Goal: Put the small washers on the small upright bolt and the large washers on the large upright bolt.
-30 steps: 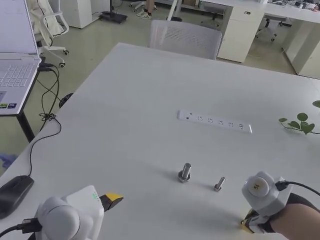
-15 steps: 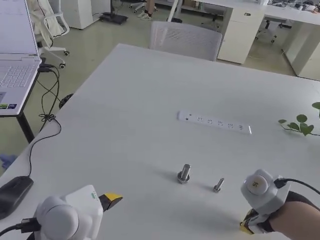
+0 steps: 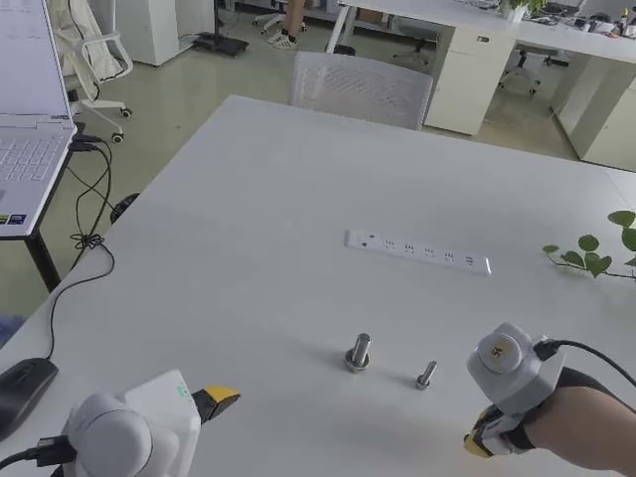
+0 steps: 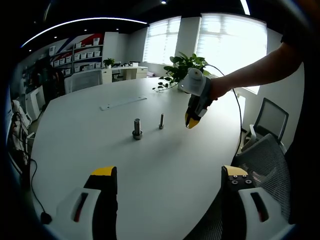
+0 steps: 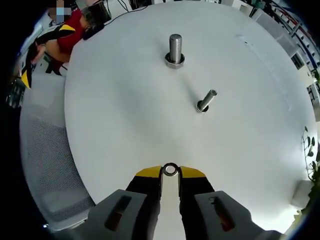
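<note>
Head view, starting at 9 o'clock: a laptop (image 3: pixel 25 99) on a side desk, then a mouse (image 3: pixel 20 383) at the 8 o'clock edge of the white surface (image 3: pixel 248 229). The left tool (image 3: pixel 221 399) sits at 7 o'clock with one yellow tip showing; from this angle its jaw state is unclear. Left gripper view makes it plain: the jaws are spread wide with nothing between them, over bare surface.

Just below the middle of the head view stands the large bolt (image 3: pixel 358 353), upright on its head. The small bolt (image 3: pixel 425 375) is near it at its 4 o'clock, apart from it. A power strip (image 3: pixel 417 251) lies well beyond both at 12 o'clock. The right tool (image 3: pixel 479 444) hangs at 5 o'clock, near the small bolt but clear of it. A plant (image 3: pixel 586 256) trails in at 3 o'clock.

Right gripper view adds what the head view leaves unclear: the yellow tips are pressed close on a washer (image 5: pixel 170 170), pinched on edge between them. From there the small bolt is at 1 o'clock and the large bolt at 12 o'clock, with open white surface all the way to both. The surface edge curves past at 8 o'clock, and a mesh chair (image 5: pixel 50 160) is beyond it
</note>
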